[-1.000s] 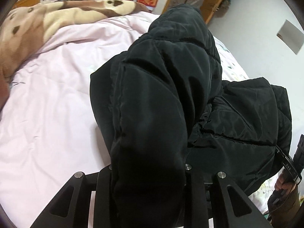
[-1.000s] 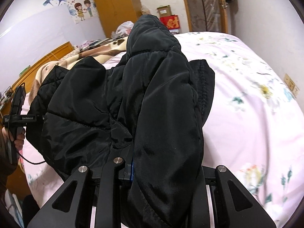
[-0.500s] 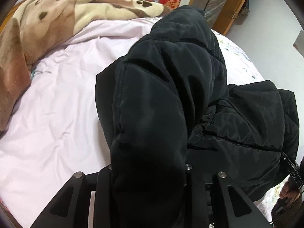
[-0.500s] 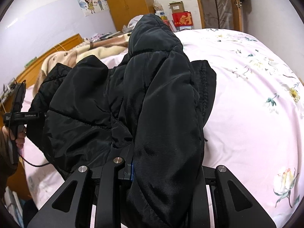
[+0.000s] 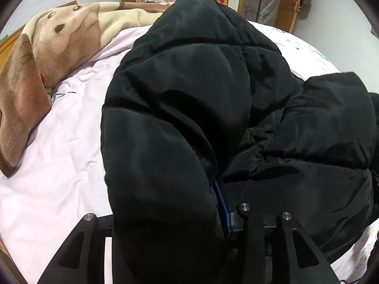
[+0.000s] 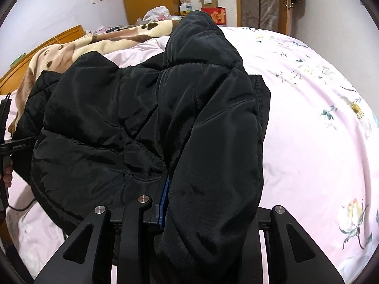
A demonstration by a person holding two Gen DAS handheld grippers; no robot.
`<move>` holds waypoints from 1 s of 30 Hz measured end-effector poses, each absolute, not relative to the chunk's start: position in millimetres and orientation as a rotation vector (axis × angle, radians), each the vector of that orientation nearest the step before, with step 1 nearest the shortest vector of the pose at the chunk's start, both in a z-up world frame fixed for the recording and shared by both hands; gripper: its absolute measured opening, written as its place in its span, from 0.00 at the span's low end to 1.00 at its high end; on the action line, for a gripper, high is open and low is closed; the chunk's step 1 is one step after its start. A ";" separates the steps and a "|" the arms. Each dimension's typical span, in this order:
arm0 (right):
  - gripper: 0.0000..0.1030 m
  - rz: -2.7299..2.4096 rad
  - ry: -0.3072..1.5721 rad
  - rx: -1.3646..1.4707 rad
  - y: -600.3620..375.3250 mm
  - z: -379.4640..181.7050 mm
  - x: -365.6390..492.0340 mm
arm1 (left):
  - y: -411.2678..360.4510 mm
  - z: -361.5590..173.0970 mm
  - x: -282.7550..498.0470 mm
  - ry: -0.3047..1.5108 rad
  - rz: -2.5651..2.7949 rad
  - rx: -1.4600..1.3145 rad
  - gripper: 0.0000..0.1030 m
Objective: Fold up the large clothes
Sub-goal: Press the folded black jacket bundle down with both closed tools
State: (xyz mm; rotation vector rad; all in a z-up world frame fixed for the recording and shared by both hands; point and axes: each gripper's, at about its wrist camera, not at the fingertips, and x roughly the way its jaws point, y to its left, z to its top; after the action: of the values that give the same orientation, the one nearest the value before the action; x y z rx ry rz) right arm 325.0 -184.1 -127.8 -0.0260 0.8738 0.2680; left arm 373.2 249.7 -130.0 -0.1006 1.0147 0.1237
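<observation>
Pink floral bedsheet (image 6: 319, 118) spread ahead of and below both sets of jaws; brown plush blanket (image 5: 35, 75) bunched far ahead and to the left of the left jaws.

Black puffer jacket (image 5: 189, 90) lying on the sheet, bulk directly ahead of both grippers. Long axis running straight away from the jaws toward the far end of the bed in each wrist view. One padded fold rising out of each jaw gap and extending forward; rest of the body slumped between the two grippers: to the right of the left jaws, to the left of the right jaws.

Left gripper (image 5: 184, 215): jaws just been opening, now roughly mid-width. Jacket fold between them, hugging the left finger; gap and blue pad (image 5: 222, 208) exposed on the right side, so right pad not pressing cloth. Read as released, fold resting loose in the gap.

Right gripper (image 6: 203, 210): jaws just opened a little, narrow to mid. Thick fold filling the gap, right finger hidden by cloth, blue pad edge (image 6: 164, 201) against the fabric on the left. Read as gripping, though loosening.

Left unit also visible at the far left of the right wrist view, beside the jacket edge.

Judgement: fold set down, release in hand. Neither arm nearer; both at the near hem. Next move turns on backing straight out along the jacket's axis, away from the bulk, without dragging the layer.
</observation>
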 end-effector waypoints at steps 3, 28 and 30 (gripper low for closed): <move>0.31 0.253 0.875 -0.038 -179.9 -130.3 327.5 | 245.9 -135.0 369.1 1.016 0.126 -0.106 0.45; 0.47 0.173 0.930 -0.041 -145.0 -129.4 339.7 | 242.1 -139.7 359.9 1.039 0.240 -0.095 0.65; 0.50 0.162 0.937 -0.047 -142.8 -124.7 340.2 | 244.5 -135.5 357.6 1.044 0.249 -0.126 0.65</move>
State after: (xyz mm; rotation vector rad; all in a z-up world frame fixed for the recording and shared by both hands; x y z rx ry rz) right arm 340.2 -142.8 -124.7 -0.0471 0.9374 0.1625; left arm 357.6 244.5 -135.5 -0.1256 1.0440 0.2491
